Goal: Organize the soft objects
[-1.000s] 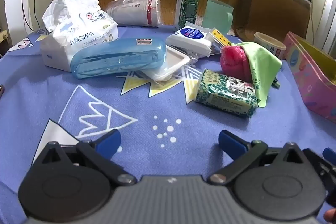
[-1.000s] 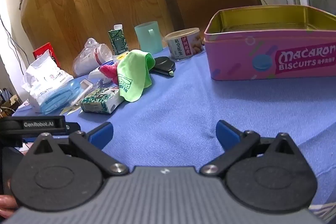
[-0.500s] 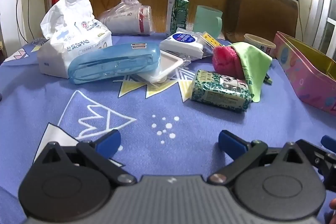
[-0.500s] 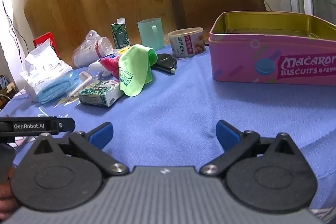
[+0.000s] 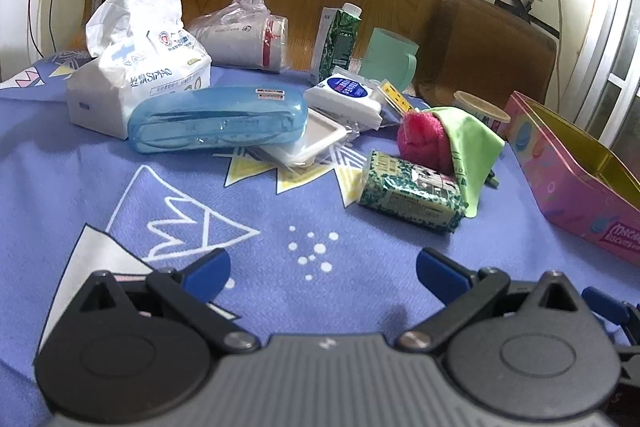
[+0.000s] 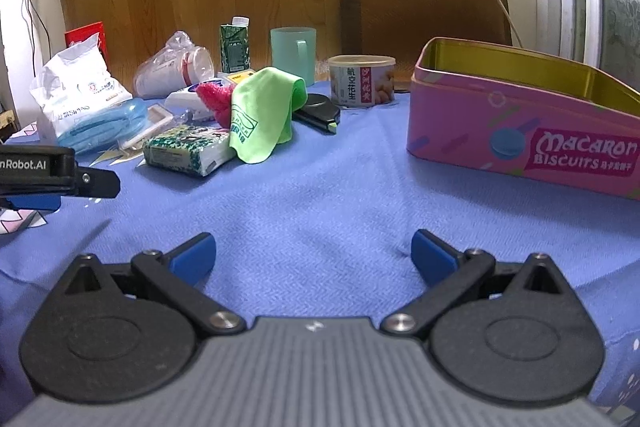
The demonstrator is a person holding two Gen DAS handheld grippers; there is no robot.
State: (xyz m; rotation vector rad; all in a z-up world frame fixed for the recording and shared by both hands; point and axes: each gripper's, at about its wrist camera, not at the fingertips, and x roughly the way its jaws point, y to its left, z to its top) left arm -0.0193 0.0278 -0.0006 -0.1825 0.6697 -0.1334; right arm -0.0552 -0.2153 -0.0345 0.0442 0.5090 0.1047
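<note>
green cloth (image 6: pixel 260 115) draped over pink fluffy ball (image 6: pixel 214 99); left gripper (image 5: pixel 322 269) and right gripper (image 6: pixel 312 253) both spread, empty

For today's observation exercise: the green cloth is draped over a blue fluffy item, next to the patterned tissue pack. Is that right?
Not quite. The green cloth is draped over a pink fluffy item, not a blue one, as the left wrist view shows. It does sit next to the patterned tissue pack.

The left gripper (image 5: pixel 323 269) and the right gripper (image 6: pixel 311 253) both hover low with blue-tipped fingers (image 6: pixel 192 257) spread wide and nothing between them — the left one's side showing at the right view's left edge.
</note>
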